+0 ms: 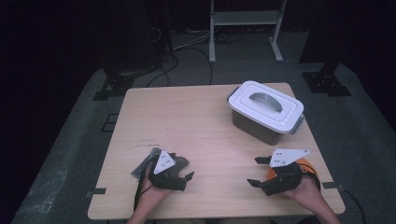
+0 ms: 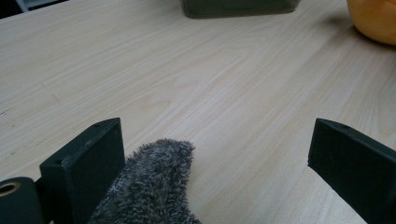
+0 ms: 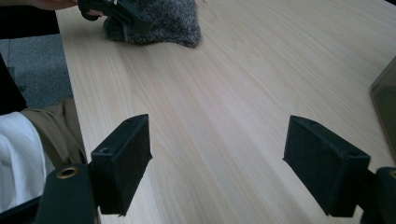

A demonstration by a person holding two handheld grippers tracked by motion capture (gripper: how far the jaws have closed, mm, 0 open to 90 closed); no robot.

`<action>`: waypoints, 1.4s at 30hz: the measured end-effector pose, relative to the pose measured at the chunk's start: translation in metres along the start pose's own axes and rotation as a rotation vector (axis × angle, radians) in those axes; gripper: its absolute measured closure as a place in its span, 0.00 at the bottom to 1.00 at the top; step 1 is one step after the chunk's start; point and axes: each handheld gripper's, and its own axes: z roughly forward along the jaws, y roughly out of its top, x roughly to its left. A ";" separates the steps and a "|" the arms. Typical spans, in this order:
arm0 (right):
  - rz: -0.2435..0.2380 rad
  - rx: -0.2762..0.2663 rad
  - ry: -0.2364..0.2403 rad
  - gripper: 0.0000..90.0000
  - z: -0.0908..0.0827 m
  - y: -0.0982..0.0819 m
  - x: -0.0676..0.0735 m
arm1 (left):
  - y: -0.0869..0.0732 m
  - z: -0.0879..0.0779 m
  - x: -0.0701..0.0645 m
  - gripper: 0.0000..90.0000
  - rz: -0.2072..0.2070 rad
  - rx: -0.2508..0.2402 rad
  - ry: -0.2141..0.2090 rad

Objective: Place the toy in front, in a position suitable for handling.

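A fuzzy grey cloth [image 1: 182, 162] lies near the table's front left. My left gripper [image 1: 186, 168] hovers right over it, open. In the left gripper view the cloth [image 2: 159, 182] sits between the jaws, against the left one, and my left gripper [image 2: 215, 149] is spread wide around it. My right gripper [image 1: 255, 171] is open near the front right, with only bare wood between its jaws [image 3: 217, 149]. An orange object [image 1: 309, 164] lies partly hidden behind the right hand. In the right gripper view, the cloth [image 3: 173, 21] shows farther off under the left gripper [image 3: 116, 11].
A grey box with a white lid and grey handle [image 1: 266, 109] stands at the back right of the wooden table [image 1: 187, 116]. A dark flat item [image 1: 144, 164] lies beside the left hand. The orange object [image 2: 373, 18] and the box base [image 2: 238, 7] lie ahead of the left gripper.
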 end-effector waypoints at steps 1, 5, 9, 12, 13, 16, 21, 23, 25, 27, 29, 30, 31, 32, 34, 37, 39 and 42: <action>0.000 0.001 -0.001 0.24 -0.001 0.000 0.000 | 0.000 0.000 0.000 0.03 0.000 0.000 0.001; -0.012 -0.013 -0.012 0.24 -0.009 0.003 0.000 | 0.000 0.001 -0.002 0.03 0.003 0.003 -0.001; -0.020 -0.010 -0.020 0.24 -0.017 0.004 -0.002 | 0.000 0.001 -0.004 0.03 0.009 0.004 0.001; -0.019 0.004 -0.028 0.24 -0.023 0.001 -0.005 | 0.001 0.001 -0.003 0.03 0.010 0.006 0.003; -0.017 0.003 -0.028 0.24 -0.025 0.000 -0.006 | 0.000 0.001 -0.003 0.03 0.009 0.007 0.003; -0.007 0.012 -0.041 0.24 -0.031 -0.005 -0.010 | 0.000 0.001 -0.003 0.03 0.005 0.005 0.002; 0.007 0.013 -0.059 0.24 -0.042 -0.011 -0.016 | 0.000 0.000 -0.003 0.03 0.002 0.004 0.002; 0.009 0.013 -0.064 0.24 -0.045 -0.012 -0.017 | 0.000 0.000 -0.003 0.03 0.006 0.006 0.002; 0.009 0.017 -0.070 0.24 -0.048 -0.014 -0.019 | 0.000 0.001 -0.003 0.03 0.007 0.007 0.002; 0.012 0.015 -0.077 0.24 -0.053 -0.015 -0.020 | 0.000 0.001 -0.003 0.03 0.006 0.007 0.003; 0.013 0.010 -0.083 0.24 -0.056 -0.017 -0.022 | 0.000 0.001 -0.003 0.03 0.003 0.006 0.003; 0.017 0.011 -0.085 0.24 -0.058 -0.018 -0.022 | 0.000 0.001 -0.003 0.03 0.003 0.006 0.003; 0.019 0.010 -0.087 0.24 -0.060 -0.019 -0.023 | 0.000 0.001 -0.003 0.03 0.003 0.007 0.003; 0.021 0.010 -0.088 0.24 -0.061 -0.020 -0.024 | 0.000 0.001 -0.003 0.03 0.003 0.007 0.003; 0.028 0.011 -0.096 0.24 -0.064 -0.023 -0.026 | 0.000 0.001 -0.003 0.03 0.003 0.007 0.002; 0.039 0.016 -0.103 0.24 -0.066 -0.028 -0.028 | 0.000 0.000 -0.002 0.03 0.000 0.005 0.005; 0.044 0.025 -0.110 0.24 -0.068 -0.032 -0.030 | 0.000 0.000 -0.002 0.03 -0.001 0.007 0.006; 0.054 0.031 -0.122 0.24 -0.070 -0.038 -0.033 | 0.000 0.000 -0.002 0.03 -0.001 0.004 0.008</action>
